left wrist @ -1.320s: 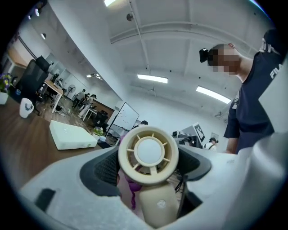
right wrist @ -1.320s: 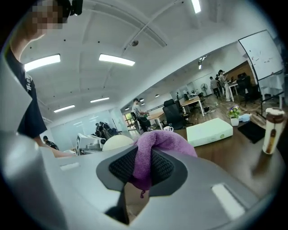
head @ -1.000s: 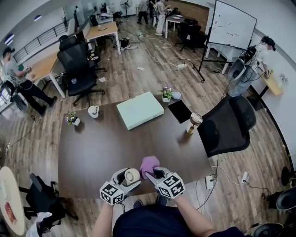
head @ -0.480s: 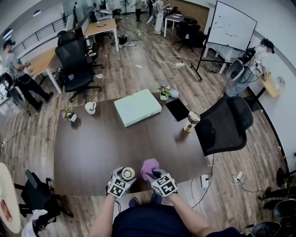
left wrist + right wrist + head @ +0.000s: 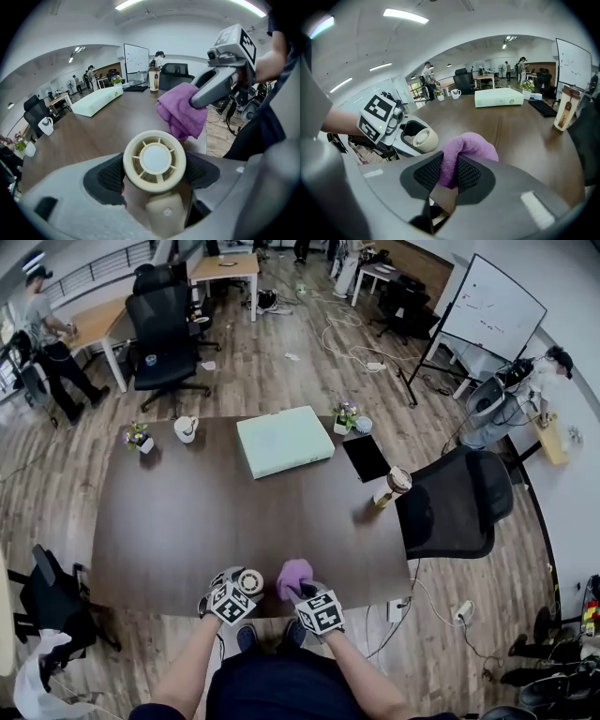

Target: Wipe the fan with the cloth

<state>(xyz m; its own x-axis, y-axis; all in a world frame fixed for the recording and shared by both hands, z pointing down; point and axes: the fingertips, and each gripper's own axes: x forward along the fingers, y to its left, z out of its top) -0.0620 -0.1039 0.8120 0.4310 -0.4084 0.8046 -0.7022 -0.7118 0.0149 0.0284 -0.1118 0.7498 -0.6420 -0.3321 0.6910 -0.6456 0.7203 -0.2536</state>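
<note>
The left gripper is clamped on the fan, a small cream hand fan. Its pads press the two sides of the round head, and the handle hangs below, back between the jaws. The fan looks like light, stiff plastic with a smooth rim and thin ribs around the centre disc. I judge that it could twist in the grip under a hard push, and the ribs call for a gentle touch. The right gripper is closed on a fold of the purple cloth, whose loose bulk bunches just ahead of its jaws. The cloth is soft and limp, so the bunch gives a padded wiping face. It hangs just right of the fan, apart from it, over the near edge of the table.
</note>
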